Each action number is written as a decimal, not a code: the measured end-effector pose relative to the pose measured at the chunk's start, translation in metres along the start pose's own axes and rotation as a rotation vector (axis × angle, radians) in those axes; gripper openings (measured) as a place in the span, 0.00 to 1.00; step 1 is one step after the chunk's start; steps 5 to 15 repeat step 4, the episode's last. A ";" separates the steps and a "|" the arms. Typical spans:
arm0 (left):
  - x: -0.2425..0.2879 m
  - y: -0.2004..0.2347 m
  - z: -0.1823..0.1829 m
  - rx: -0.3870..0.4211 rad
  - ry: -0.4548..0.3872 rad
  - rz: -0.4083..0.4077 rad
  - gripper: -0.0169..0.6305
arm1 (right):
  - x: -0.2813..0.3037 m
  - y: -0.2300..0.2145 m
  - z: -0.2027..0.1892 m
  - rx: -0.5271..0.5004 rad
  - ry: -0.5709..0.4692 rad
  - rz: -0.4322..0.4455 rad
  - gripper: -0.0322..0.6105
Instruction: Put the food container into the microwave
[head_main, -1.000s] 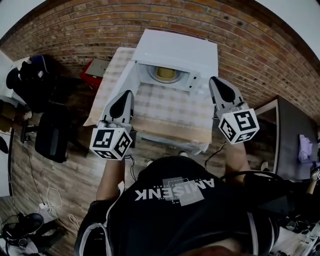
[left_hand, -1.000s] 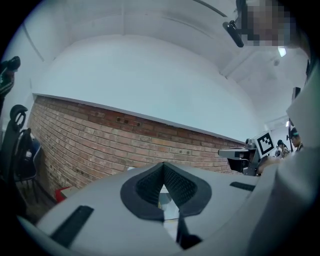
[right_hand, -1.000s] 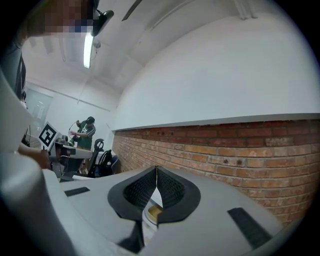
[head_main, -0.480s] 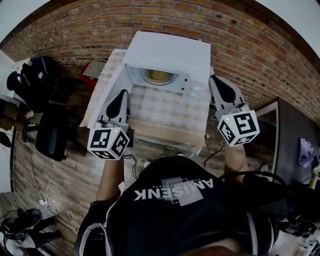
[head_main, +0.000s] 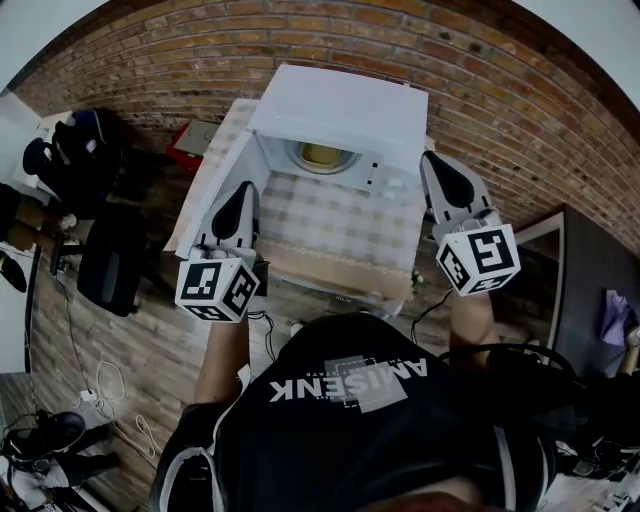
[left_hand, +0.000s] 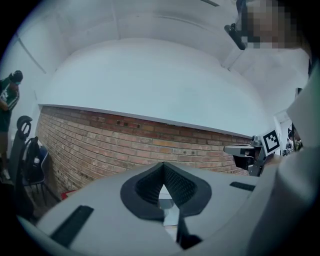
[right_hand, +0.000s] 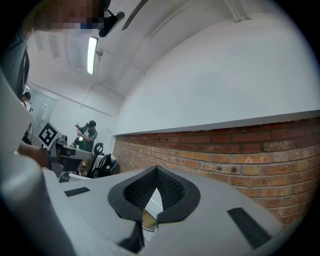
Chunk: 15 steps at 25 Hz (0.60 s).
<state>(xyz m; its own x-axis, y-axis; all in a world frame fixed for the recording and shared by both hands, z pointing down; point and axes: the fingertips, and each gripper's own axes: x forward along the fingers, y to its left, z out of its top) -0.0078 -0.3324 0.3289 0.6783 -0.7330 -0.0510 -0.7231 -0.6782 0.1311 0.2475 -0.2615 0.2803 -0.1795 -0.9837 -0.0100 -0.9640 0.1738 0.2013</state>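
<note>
Head view: left tongs (head_main: 245, 190), right tongs (head_main: 433, 160) closed empty; yellowish container (head_main: 320, 153) inside boxy microwave (head_main: 340, 100).

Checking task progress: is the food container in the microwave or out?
In: the head view shows the yellowish food container inside the open microwave cavity.

The tabletop (head_main: 335, 264) is covered by a checked cloth (head_main: 340, 215). A white microwave (head_main: 340, 100) stands on the cloth at the far end, near the brick wall (head_main: 490, 90). Its door (head_main: 228, 170) is open to the left.
</note>
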 end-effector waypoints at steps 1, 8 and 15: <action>0.001 0.000 -0.002 0.001 0.000 0.000 0.05 | 0.000 -0.001 -0.001 -0.001 -0.002 0.000 0.11; 0.003 0.001 -0.007 0.000 0.001 0.005 0.05 | 0.002 -0.003 -0.005 -0.001 -0.009 -0.004 0.11; 0.003 0.001 -0.007 0.000 0.001 0.005 0.05 | 0.002 -0.003 -0.005 -0.001 -0.009 -0.004 0.11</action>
